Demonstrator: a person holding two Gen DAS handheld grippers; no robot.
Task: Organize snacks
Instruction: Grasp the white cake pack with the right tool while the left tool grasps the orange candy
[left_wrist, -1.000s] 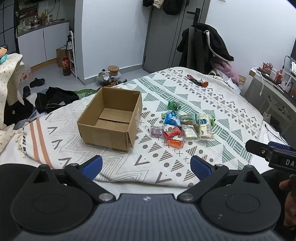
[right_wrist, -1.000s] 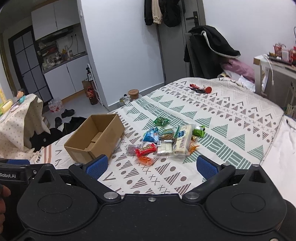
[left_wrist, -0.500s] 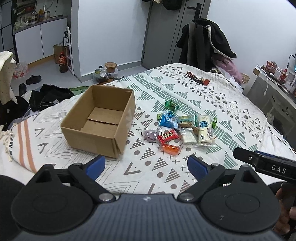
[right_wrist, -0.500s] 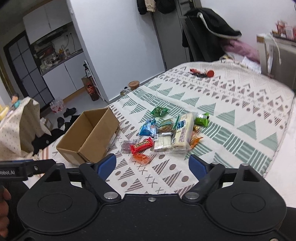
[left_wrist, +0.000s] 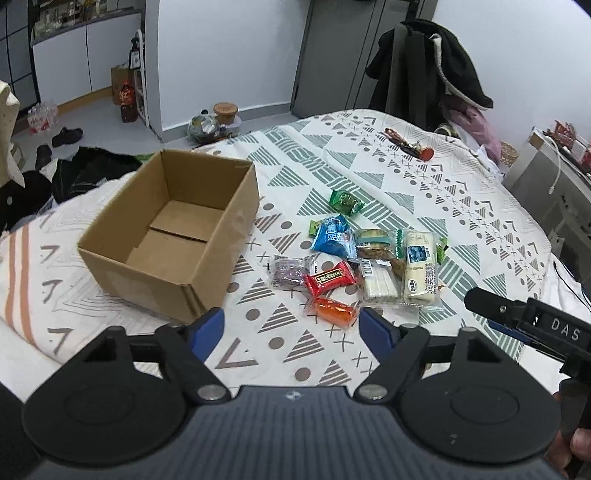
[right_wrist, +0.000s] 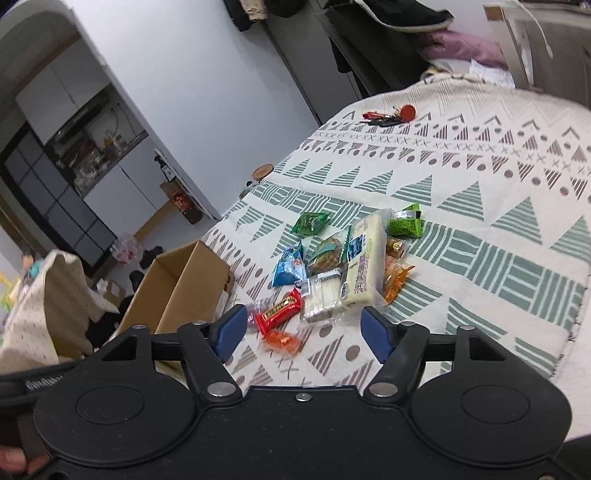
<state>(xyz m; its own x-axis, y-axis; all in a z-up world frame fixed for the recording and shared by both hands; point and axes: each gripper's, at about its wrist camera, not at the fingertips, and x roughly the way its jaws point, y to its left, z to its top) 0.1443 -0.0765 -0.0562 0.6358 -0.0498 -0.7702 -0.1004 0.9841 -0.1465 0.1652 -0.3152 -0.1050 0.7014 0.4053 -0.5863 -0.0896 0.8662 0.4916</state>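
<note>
Hovering wide-jawed and empty, the left gripper (left_wrist: 291, 326) and right gripper (right_wrist: 301, 332) face loose snack packets (left_wrist: 369, 258) heaped on the patterned bedspread (left_wrist: 424, 192), just beside the empty brown cardboard box (left_wrist: 173, 236). Best to pinch the nearest orange wrapper (right_wrist: 282, 339) first, squarely, clear of its neighbours.

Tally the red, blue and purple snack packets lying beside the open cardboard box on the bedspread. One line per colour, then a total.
Red snack packet: 1
Blue snack packet: 1
Purple snack packet: 1
Total: 3
</note>
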